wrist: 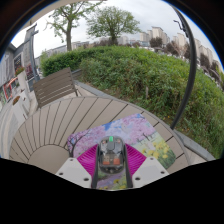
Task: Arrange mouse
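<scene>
1. Gripping between the two pink pads (88,160) sits one mouse (111,158), dark grey with a lighter strip down its back, and the gripper (111,170) has both fingers pressed against its sides, jaws drawn in narrow around it.
2. One mouse only, and it is held just above a single mouse mat (125,135) printed with pastel flowers in pink, purple and green; whether the mouse touches the mat cannot be told.
3. That mat lies on one round wooden table (70,120) of pale slats fanning outward, and the mat reaches toward the table's right edge.
4. Beyond the table, to the left, stands one wooden bench (52,87) with slatted back, well apart from the mouse.
5. Behind it runs one long green hedge (140,70) across the scene.
6. Two trees (110,20) rise above the hedge against a pale sky.
7. One dark pole (191,70) curves up on the right side, beside the hedge.
8. Pale buildings (150,36) show far off past the trees, too small to count.
</scene>
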### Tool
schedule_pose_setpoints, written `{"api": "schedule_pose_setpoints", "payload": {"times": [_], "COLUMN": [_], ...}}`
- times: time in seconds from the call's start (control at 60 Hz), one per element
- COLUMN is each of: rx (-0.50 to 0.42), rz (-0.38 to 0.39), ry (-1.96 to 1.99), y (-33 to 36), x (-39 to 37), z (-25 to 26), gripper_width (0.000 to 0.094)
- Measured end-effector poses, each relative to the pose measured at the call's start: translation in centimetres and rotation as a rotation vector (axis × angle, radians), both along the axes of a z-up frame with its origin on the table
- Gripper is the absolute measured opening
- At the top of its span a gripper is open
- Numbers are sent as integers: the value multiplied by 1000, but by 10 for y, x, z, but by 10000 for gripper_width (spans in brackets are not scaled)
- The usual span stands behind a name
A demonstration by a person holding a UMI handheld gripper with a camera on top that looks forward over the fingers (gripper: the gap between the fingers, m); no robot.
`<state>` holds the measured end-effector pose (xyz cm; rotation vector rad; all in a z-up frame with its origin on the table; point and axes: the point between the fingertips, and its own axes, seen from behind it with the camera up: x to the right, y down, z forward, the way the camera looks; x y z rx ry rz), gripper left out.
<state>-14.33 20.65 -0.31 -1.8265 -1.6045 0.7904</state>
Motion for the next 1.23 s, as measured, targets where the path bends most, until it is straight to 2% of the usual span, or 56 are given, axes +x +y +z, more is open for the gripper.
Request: {"api": "schedule_pose_setpoints", "payload": {"times": [0.133, 0.15, 0.2, 0.233, 0.283, 0.417, 0.517, 0.6, 0.817, 0.933, 1.083, 1.233], "rx": [-29, -34, -36, -24, -14, -25, 49, 91, 52, 39, 66, 23], "rz": [37, 40, 13, -13, -15, 66, 88, 95, 132, 156, 141, 145], "ry": [-23, -30, -36, -34, -47, -38, -13, -9, -52, -77, -84, -86], "y": [4, 3, 10, 17, 22, -2, -4, -9, -39, -42, -36, -47], "x": [2, 9, 17, 23, 35, 106, 162, 199, 275, 284, 288, 291], "z": [-14, -10, 1, 12, 26, 101, 149, 166, 177, 172, 168, 168], "gripper_width": [511, 570, 869, 822, 843, 847, 847, 848, 842, 842, 853, 852]}}
